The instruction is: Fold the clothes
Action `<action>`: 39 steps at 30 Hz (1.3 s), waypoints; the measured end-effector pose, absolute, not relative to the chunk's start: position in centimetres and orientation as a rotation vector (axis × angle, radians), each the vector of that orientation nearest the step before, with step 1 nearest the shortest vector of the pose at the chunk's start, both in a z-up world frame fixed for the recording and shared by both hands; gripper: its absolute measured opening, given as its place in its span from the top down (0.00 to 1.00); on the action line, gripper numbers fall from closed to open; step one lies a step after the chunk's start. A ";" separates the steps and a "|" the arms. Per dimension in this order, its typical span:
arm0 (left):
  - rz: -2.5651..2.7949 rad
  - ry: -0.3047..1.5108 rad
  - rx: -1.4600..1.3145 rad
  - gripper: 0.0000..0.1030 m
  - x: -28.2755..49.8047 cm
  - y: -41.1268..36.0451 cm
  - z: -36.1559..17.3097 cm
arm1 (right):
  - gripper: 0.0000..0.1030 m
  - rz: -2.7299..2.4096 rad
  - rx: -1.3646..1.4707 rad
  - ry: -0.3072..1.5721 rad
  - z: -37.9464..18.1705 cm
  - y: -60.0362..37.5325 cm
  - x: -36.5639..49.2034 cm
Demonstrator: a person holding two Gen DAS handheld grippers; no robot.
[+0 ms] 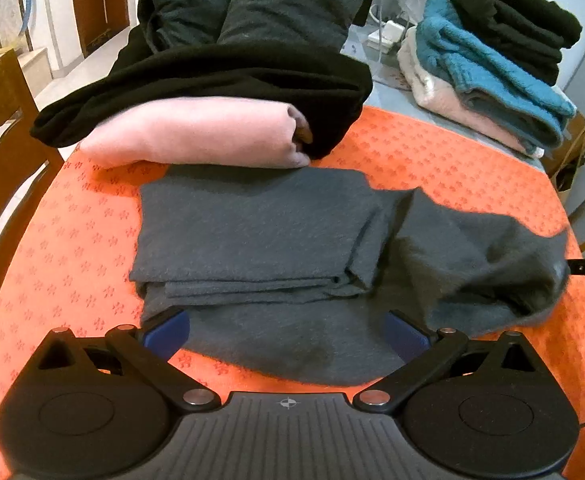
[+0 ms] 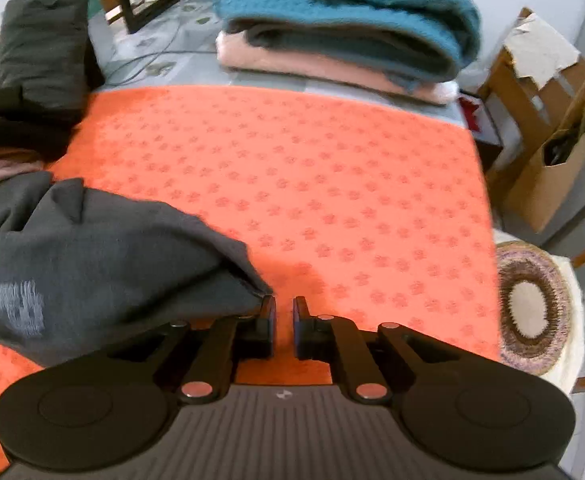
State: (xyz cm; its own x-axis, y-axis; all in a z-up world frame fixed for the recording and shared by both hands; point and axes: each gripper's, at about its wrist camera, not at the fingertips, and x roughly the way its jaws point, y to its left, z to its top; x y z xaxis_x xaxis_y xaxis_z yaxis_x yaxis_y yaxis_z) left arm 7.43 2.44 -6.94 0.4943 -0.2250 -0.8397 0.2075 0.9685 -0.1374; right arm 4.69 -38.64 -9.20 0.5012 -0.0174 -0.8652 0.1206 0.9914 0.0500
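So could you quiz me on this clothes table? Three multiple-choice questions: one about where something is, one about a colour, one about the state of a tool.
1. Where is the folded pink garment?
A. On top of the teal sweater
B. Beyond the grey garment, partly under black clothing
C. On the wooden chair

2. What colour is the mat under the grey garment?
A. Orange
B. Green
C. White

3. How does the left tool stand?
A. Clamped on the pink garment
C. Shut on nothing
B. Fingers wide apart, over the grey garment's near edge

Answers:
1 B: the pink fold lies behind the grey one, with black clothing draped over it.
2 A: both views show a patterned orange surface.
3 B: its blue fingers sit far apart with grey cloth between them.
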 end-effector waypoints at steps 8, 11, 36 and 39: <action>-0.249 1.035 -0.035 0.01 7.6 2.8 -7.1 | 0.49 0.076 0.053 0.982 -5.2 -35.0 2.2; -0.251 1.039 -0.032 0.01 7.8 2.7 -7.1 | 0.40 0.171 0.045 0.957 -3.9 -32.0 2.0; -0.219 1.035 -0.046 0.01 7.8 4.6 -7.2 | 0.84 0.513 -0.321 0.998 -8.9 -16.7 5.4; -0.227 1.037 -0.037 0.01 7.8 4.1 -7.3 | 0.87 0.439 -0.276 0.976 -7.8 -19.6 5.1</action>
